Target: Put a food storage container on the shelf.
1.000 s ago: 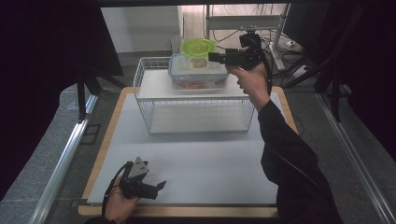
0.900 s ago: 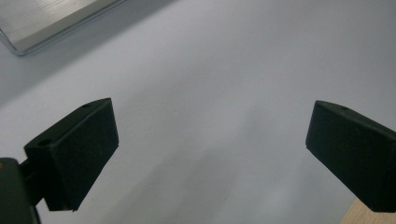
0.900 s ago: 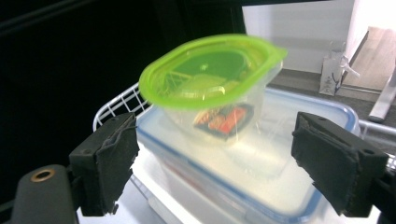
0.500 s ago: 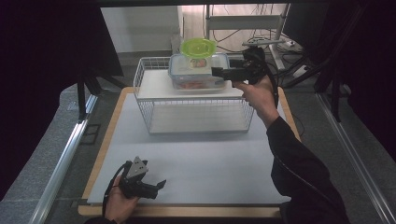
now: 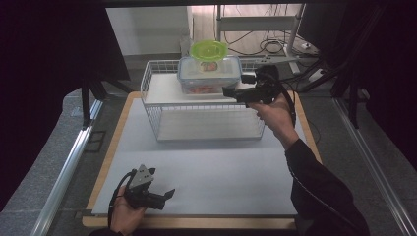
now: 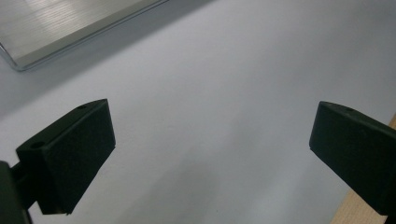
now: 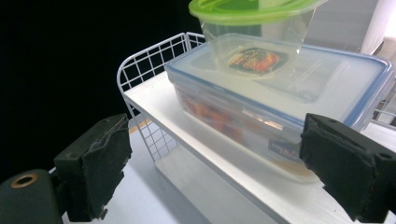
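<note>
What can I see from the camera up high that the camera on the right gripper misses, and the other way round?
High view: the person's right hand, the left gripper low on the white mat, and the whole table. Right gripper view: its own open black jaws up close, the printed label inside the clear tub, and orange contents in the blue-rimmed box. Both: the wire rack, box and green lid.

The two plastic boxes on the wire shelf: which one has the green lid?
The small round tub on top; its lid is bright green. The big rectangular box under it has a clear lid with a blue rim.
</note>
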Demonstrator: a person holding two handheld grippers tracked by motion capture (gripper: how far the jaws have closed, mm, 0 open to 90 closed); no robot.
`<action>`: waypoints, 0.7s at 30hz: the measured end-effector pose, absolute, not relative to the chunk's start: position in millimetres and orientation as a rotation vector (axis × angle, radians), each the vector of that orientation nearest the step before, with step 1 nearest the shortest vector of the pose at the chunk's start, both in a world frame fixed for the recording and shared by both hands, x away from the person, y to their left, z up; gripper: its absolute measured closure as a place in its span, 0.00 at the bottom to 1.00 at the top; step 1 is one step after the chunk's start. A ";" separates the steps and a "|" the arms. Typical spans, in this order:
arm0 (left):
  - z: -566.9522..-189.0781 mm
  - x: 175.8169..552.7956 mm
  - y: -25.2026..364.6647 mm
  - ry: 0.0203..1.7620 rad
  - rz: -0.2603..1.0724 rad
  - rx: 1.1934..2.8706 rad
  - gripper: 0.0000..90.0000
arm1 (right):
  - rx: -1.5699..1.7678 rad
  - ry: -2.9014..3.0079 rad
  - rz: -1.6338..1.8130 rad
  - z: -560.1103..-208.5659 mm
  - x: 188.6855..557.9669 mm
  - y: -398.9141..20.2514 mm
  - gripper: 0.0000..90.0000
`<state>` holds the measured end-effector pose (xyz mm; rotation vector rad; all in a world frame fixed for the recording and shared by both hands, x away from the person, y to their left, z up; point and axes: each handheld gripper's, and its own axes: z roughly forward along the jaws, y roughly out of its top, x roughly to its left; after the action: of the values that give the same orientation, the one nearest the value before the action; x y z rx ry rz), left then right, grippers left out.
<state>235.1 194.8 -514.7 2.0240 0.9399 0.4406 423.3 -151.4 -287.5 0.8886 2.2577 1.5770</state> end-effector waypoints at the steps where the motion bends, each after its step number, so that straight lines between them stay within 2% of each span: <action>1: -514.7 234.9 194.7 0.938 0.442 2.024 0.00 | 0.886 2.261 1.578 -288.5 422.1 -151.5 0.10; 21: -514.8 234.7 195.8 0.918 0.451 2.026 0.00 | 0.814 2.325 1.535 -324.6 403.5 -150.4 0.05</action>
<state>234.7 195.8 -514.8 2.0265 0.9183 0.4511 403.5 -150.4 -324.6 0.8136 2.3251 1.5355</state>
